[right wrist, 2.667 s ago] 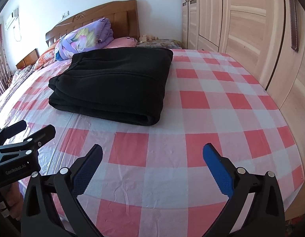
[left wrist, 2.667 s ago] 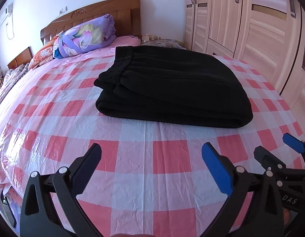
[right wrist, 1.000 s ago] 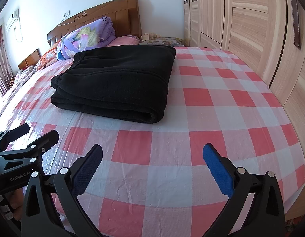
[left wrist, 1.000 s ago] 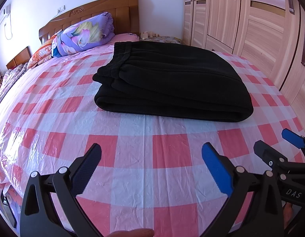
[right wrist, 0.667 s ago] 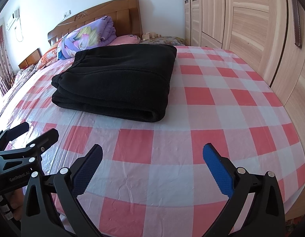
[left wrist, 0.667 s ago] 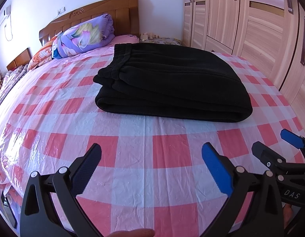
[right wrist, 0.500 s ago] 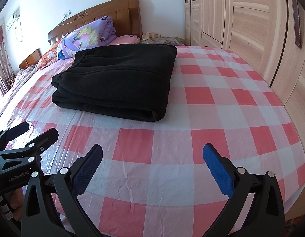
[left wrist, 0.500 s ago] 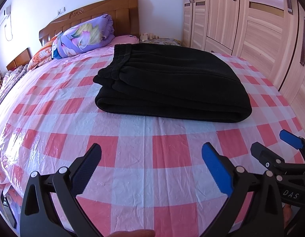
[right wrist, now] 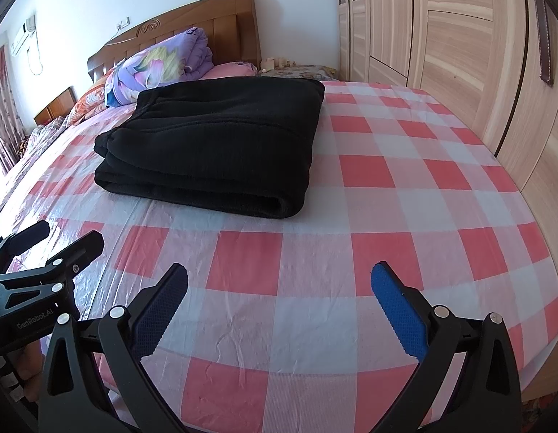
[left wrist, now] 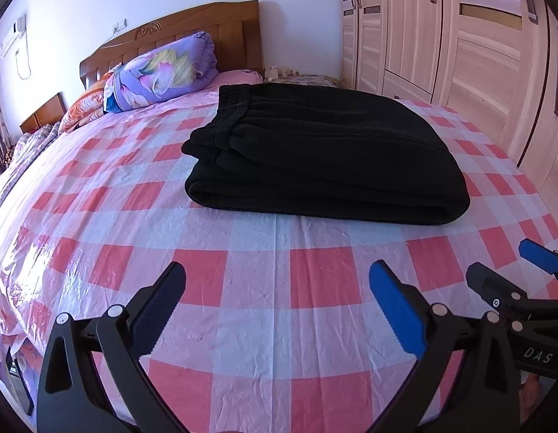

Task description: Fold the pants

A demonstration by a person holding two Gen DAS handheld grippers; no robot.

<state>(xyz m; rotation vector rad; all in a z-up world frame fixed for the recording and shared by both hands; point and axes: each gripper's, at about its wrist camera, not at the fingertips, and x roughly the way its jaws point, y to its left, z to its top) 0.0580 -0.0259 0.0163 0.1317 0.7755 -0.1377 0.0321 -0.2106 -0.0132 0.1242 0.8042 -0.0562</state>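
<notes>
The black pants [left wrist: 326, 151] lie folded in a thick flat bundle on the pink-and-white checked bed sheet [left wrist: 250, 288], waistband toward the headboard. In the right wrist view the pants [right wrist: 221, 144] sit left of centre. My left gripper [left wrist: 277, 296] hovers open over the sheet, well short of the bundle's near fold, holding nothing. My right gripper [right wrist: 279, 294] is open too and holds nothing, off to the right of the pants. Each gripper shows at the edge of the other's view: the right gripper [left wrist: 510, 270] and the left gripper [right wrist: 59, 238].
A purple floral rolled quilt [left wrist: 163, 68] and pillows lie by the wooden headboard [left wrist: 178, 36]. Light wooden wardrobe doors [left wrist: 459, 36] stand close along the bed's right side. The foot edge of the bed [right wrist: 351, 397] lies just beneath the grippers.
Both grippers stay open and nearly still. The views have shifted only slightly; the pants have not moved.
</notes>
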